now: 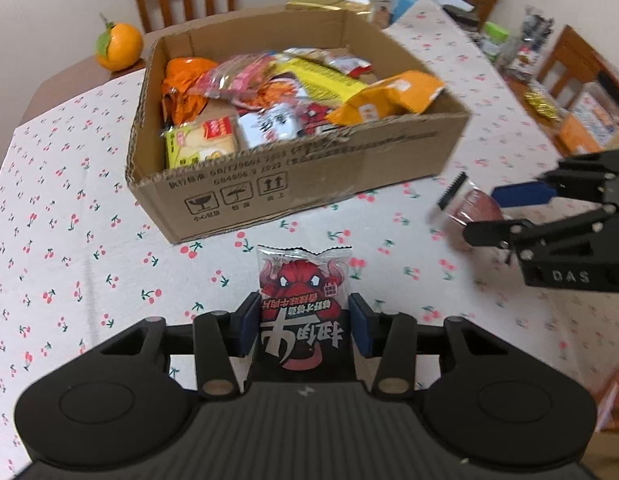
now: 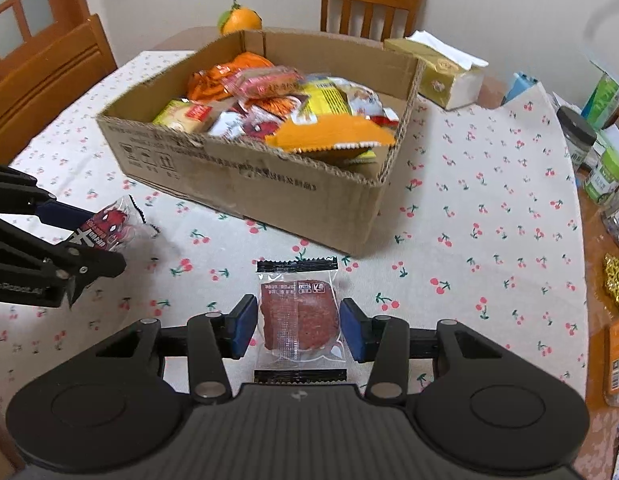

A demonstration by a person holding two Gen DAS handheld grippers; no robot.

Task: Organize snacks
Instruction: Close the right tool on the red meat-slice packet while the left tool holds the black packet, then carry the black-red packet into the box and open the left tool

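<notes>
Both tongs bracket packets above the surface point(image 2: 489, 184): left tongs point(image 1: 305, 326) on the red bull packet point(image 1: 303, 300), right tongs point(image 2: 298, 330) seemingly gripping the meat-slice packet point(image 2: 297, 320). Carry each over the box point(image 2: 269, 184) rim, release low.

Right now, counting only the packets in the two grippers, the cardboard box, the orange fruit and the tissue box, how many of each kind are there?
Held snack packets: 2, the red bull packet and the meat slice packet
Cardboard box: 1
Orange: 1
Tissue box: 1
Total: 5
</notes>
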